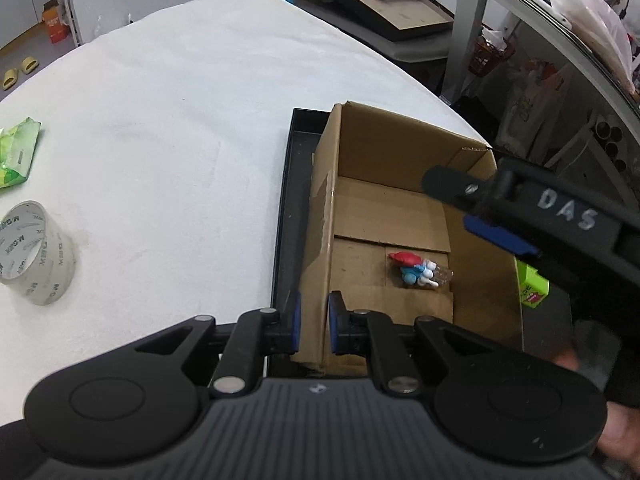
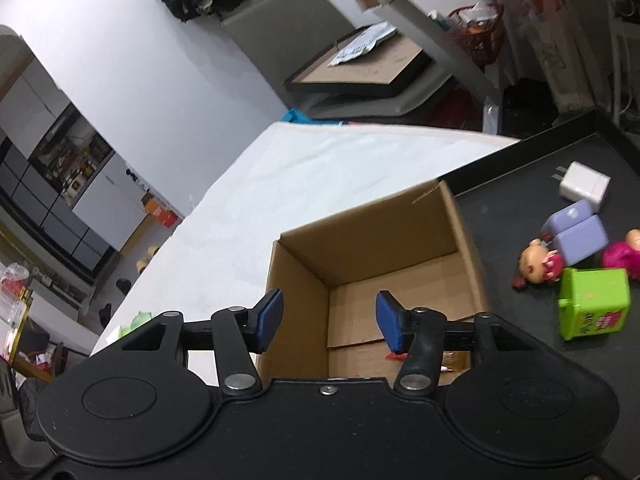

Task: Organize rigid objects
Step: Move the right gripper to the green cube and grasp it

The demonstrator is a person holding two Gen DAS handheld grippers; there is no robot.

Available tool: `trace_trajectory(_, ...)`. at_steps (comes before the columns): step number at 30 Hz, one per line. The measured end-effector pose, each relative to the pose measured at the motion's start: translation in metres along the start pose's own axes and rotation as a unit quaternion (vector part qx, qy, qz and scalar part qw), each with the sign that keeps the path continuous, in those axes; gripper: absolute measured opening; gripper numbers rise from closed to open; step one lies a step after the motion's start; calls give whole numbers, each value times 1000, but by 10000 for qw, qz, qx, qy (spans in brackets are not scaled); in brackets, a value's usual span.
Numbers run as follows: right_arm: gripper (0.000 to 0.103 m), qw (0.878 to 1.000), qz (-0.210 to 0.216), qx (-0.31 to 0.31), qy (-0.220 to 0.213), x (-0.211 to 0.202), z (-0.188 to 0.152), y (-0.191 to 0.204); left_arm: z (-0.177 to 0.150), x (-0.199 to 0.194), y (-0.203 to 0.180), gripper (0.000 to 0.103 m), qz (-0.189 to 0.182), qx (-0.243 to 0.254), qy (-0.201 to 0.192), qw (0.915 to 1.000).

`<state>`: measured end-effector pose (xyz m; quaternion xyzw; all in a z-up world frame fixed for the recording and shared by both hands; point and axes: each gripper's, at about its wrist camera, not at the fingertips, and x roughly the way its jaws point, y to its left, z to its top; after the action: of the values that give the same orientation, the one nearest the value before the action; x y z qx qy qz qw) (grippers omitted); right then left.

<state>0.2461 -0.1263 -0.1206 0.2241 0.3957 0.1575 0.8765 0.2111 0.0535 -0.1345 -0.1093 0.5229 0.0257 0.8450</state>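
Observation:
An open cardboard box (image 1: 400, 216) stands in a black tray (image 1: 286, 200) on the white-covered table. My left gripper (image 1: 314, 322) is shut on the box's near left wall, one blue pad on each side. A small red, blue and white figure (image 1: 418, 270) lies on the box floor. My right gripper (image 2: 328, 322) hovers open over the box (image 2: 360, 248) with nothing between its pads; it also shows at the right of the left wrist view (image 1: 480, 216). On the tray (image 2: 520, 200) to the right lie a green box (image 2: 594, 304), two lilac blocks (image 2: 576, 228), a white charger (image 2: 584, 184) and two dolls (image 2: 538, 266).
A roll of clear tape (image 1: 32, 252) and a green packet (image 1: 16, 152) lie on the white cloth at the left. Beyond the table's far edge stand a grey chair holding a framed board (image 1: 384, 4) and shelves (image 1: 560, 80) with clutter.

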Motion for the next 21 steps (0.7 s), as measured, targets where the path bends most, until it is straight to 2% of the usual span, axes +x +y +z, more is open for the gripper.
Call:
trace_trajectory(4,65,9994,-267,92,-181,-16,1,-8,-3,-2,-1,13,146,17,25,9999)
trace_trajectory(10,65,9982,-511,31,-317,-34,-3,-19,-5,-3,-4,13,312,-6,23,9995)
trace_trajectory(16,65,9870,-1464,-122,-657,-44,-12,-29,-6,-4,-11,13,493,-13,3,9988)
trace_trajectory(21,70,9802,-1881,14,-617,-43,-13,-48,-7,-2,-18,13,697,39,-23,9976)
